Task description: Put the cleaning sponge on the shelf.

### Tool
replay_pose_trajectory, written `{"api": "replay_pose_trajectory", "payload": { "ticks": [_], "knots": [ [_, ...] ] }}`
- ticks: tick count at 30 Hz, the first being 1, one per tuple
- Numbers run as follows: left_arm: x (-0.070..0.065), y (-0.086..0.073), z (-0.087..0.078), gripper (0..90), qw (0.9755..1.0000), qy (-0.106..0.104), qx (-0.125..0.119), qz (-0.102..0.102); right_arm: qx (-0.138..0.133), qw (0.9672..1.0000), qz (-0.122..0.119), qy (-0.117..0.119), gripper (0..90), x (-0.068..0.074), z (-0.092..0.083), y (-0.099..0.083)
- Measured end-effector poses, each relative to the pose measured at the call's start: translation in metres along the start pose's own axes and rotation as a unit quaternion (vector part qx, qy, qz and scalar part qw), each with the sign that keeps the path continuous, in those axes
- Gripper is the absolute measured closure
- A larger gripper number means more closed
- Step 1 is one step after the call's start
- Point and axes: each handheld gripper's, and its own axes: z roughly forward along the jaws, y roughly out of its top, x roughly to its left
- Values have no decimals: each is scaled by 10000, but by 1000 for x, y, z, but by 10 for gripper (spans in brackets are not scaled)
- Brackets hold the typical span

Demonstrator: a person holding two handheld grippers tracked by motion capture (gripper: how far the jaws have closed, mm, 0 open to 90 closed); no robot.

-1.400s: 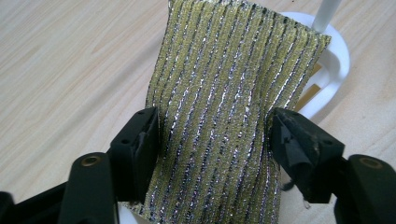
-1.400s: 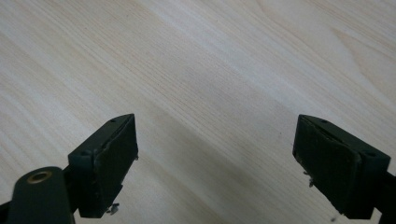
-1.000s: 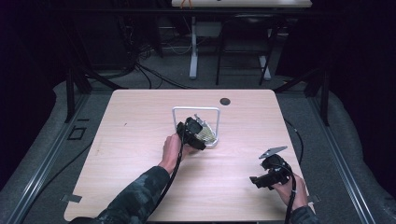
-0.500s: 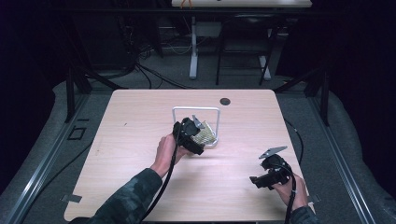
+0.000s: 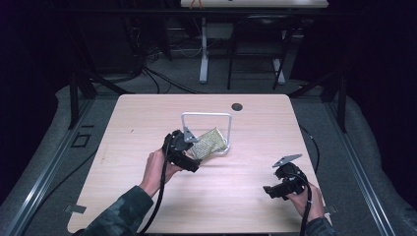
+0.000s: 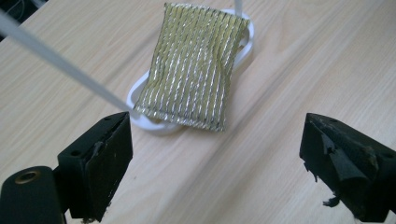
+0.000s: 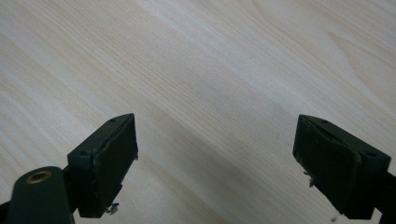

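A gold, ribbed scouring pad (image 6: 194,65) lies across the white oval base (image 6: 149,122) of a thin white wire frame (image 5: 206,116) near the middle of the table. In the high view the pad (image 5: 209,142) leans against that frame. My left gripper (image 6: 215,168) hovers just short of the pad, jaws wide open with nothing between them; in the high view the left gripper (image 5: 184,150) sits at the pad's left. My right gripper (image 7: 217,163) is open over bare wood, and the right gripper (image 5: 285,179) is at the table's front right, far from the pad.
The light wooden table (image 5: 147,123) has a small dark round hole (image 5: 237,106) near its far edge. Dark floor, cables and metal stands surround it. A cable trails from each gripper toward the front edge.
My left gripper has drawn back slightly from the frame toward the front left, and the pad now rests free on the frame's base. The right gripper has not moved.
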Motion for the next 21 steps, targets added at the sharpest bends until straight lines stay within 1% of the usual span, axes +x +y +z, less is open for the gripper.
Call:
{"api": "replay_pose_trajectory", "payload": {
  "ticks": [1, 4, 5, 6, 7, 11, 12, 13, 16, 17, 18, 19, 21],
  "knots": [
    [0, 0, 0, 90, 10000, 0, 0, 0, 0, 10000, 0, 0, 132, 0, 0, 0],
    [3, -10, -9, 78, 10000, 29, 23, -48, 6, 10000, -25, -17, 133, 0, 0, 0],
    [4, -13, -11, 78, 10000, 46, 21, -60, 6, 10000, -25, -17, 133, 0, 0, 0],
    [6, -20, -16, 68, 9999, 56, 51, -100, 9, 10000, -13, -9, 133, 1, 0, 0],
    [6, -20, -16, 62, 9999, 56, 51, -100, 16, 10000, -1, -8, 133, 1, 0, 0],
    [9, -35, -23, 42, 9997, 78, 79, -207, 28, 10000, 10, -22, 134, 1, 0, 0],
    [11, -42, -26, 37, 9996, 110, 101, -243, 32, 10000, -1, -30, 135, 1, 0, 0],
    [11, -42, -26, 33, 9996, 110, 101, -243, 32, 10000, -1, -30, 135, 1, 0, 0],
    [14, -56, -29, 25, 9990, 131, 128, -401, 54, 10000, 17, -37, 136, 2, 0, 0],
    [15, -60, -30, 25, 9988, 104, 141, -456, 54, 10000, 17, -37, 136, 2, 0, 0],
    [17, -69, -30, 22, 9983, 127, 177, -534, 68, 10000, 23, -24, 136, 2, 0, 0],
    [17, -69, -30, 17, 9983, 127, 177, -534, 68, 10000, 23, -24, 136, 2, 0, 0],
    [19, -80, -31, 15, 9976, 127, 244, -637, 67, 10000, -3, -44, 136, 2, 1, 0]
  ]
}}
